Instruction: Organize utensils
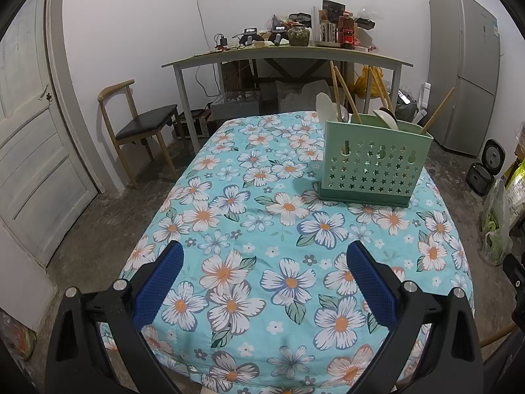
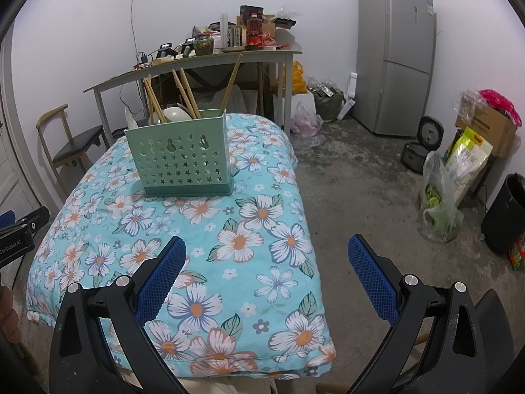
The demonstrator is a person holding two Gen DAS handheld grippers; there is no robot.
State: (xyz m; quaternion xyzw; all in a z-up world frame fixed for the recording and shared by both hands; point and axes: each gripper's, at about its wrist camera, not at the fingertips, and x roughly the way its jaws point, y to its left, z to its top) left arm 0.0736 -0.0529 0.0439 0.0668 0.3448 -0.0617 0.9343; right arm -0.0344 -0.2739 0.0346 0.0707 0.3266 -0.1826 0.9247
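A lived-in home room, probably a kitchen corner: a fridge (image 2: 395, 55) is standing by the wall, rice cookers (image 2: 421, 146) are sitting on bare concrete, and a cluttered table (image 1: 288, 54) is holding jars.

Dim, flat indoor light, cool cast. Soft shadow left of the pale green perforated plastic utensil basket (image 1: 374, 161). Strong fisheye bending, black vignetted corners. Focus sharp, no glare.

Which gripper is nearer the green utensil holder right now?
Too close to call. The left gripper sits back from the green utensil holder with it ahead-right; the right gripper has it ahead-left. Both hang open and empty.
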